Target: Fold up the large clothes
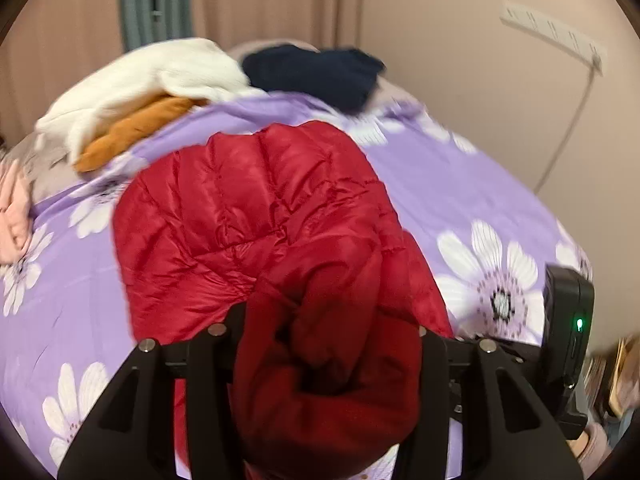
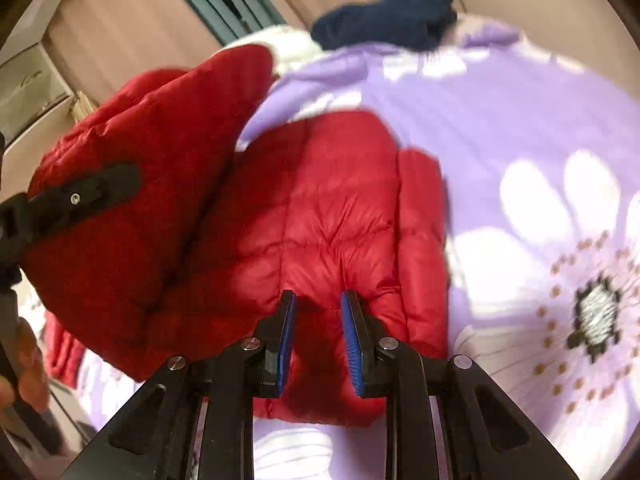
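A red quilted puffer jacket (image 1: 256,216) lies on the purple flowered bedspread (image 1: 460,184). My left gripper (image 1: 328,360) is shut on a thick bunch of the jacket and holds it lifted; the fabric hides its fingertips. In the right wrist view the left gripper's finger (image 2: 100,188) shows at the left, clamped on the raised red fold (image 2: 152,160). My right gripper (image 2: 318,300) is open with blue pads (image 2: 352,336). It hovers just over the jacket's near edge (image 2: 320,216) and holds nothing.
A white garment (image 1: 152,84) on an orange one (image 1: 136,132) and a navy garment (image 1: 320,72) lie at the bed's far end. A pink cloth (image 1: 14,216) is at the left edge. Walls, a curtain and a power strip (image 1: 552,36) are behind.
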`<state>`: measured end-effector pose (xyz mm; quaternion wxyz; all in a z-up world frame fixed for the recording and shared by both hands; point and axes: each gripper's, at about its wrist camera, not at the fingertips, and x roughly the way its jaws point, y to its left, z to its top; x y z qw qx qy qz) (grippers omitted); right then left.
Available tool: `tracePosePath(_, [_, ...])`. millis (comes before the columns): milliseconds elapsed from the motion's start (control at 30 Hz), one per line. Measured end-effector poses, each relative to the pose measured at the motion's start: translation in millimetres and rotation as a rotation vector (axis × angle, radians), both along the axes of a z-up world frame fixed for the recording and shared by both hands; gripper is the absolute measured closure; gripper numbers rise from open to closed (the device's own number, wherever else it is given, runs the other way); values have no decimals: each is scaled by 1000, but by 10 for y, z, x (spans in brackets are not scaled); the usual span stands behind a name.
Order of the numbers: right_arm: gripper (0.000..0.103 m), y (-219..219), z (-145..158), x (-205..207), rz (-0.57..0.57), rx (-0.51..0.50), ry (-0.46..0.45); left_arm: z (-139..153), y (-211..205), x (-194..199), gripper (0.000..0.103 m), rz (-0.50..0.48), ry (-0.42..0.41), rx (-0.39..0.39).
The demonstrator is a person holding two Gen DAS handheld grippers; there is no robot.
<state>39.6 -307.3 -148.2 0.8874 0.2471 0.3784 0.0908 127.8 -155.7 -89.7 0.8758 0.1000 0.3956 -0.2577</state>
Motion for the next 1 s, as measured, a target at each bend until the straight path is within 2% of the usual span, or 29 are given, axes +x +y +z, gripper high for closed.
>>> tracePosePath(67, [79, -60, -54, 21, -5, 64, 5, -129, -91, 48, 53, -24, 37, 14])
tracePosePath(133, [79, -170, -93, 10, -15, 163, 1, -227, -141, 94, 43, -64, 83, 3])
tracePosePath(200, [79, -317, -147, -28, -25, 271, 2, -239, -126, 91, 27, -88, 111, -49])
tracePosePath(267, [79, -480, -174, -80, -41, 360, -13, -229, -53, 139, 12, -133, 197, -154])
tracePosePath(400, [73, -654, -70, -180, -73, 405, -57, -237, 168, 287, 8, -125, 334, -353])
tracePosePath(500, [73, -624, 111, -314, -57, 384, -132, -268, 339, 412, 8, -86, 431, -502])
tracePosePath(567, [73, -470, 269, -367, -6, 358, -197, -280, 426, 484, 8, -59, 502, -596])
tracePosePath(667, [73, -241, 585, -480, 79, 233, -314, -312, 476, 615, 8, -34, 588, -664])
tracePosePath(767, [73, 72, 863, -506, 181, 126, -407, -290, 469, 693, 8, -22, 630, -682])
tracePosePath(833, [73, 191, 926, -599, 222, 79, -428, -264, 459, 717, 9, -21, 632, -673])
tracePosePath(900, [73, 352, 934, -574, 265, 30, -417, -238, 418, 711, 9, -24, 626, -650])
tracePosePath(1000, [73, 550, 793, -347, 291, -101, -337, -224, 361, 697, 9, -28, 613, -603])
